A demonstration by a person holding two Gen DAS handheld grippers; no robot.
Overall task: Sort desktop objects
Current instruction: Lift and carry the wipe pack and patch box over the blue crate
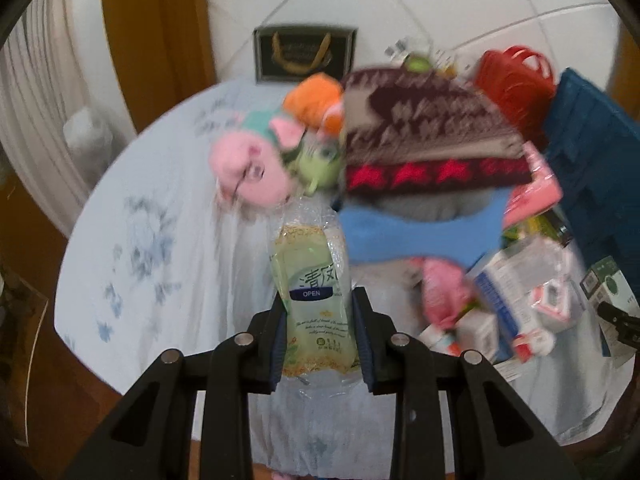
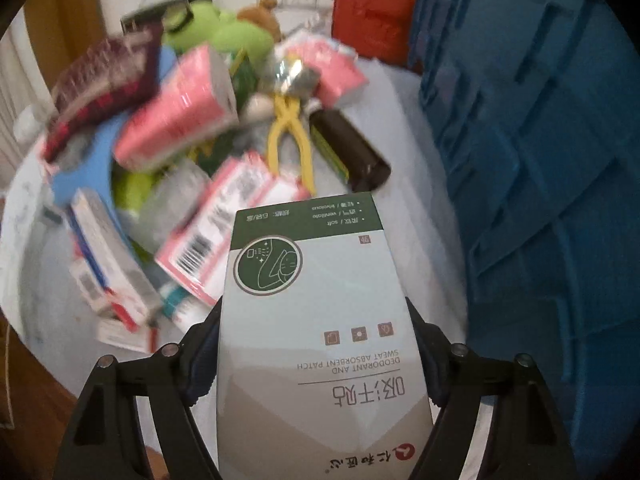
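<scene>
Two hand-held grippers clamp tissue pack and patch box.

A white cloth with blue flowers covers the round table. Behind it are a white tiled wall and a brown curtain

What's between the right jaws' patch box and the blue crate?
Nothing visible. The patch box is held in the right gripper, and only bare white cloth lies between it and the blue crate alongside. The crate's opening is out of view.
</scene>
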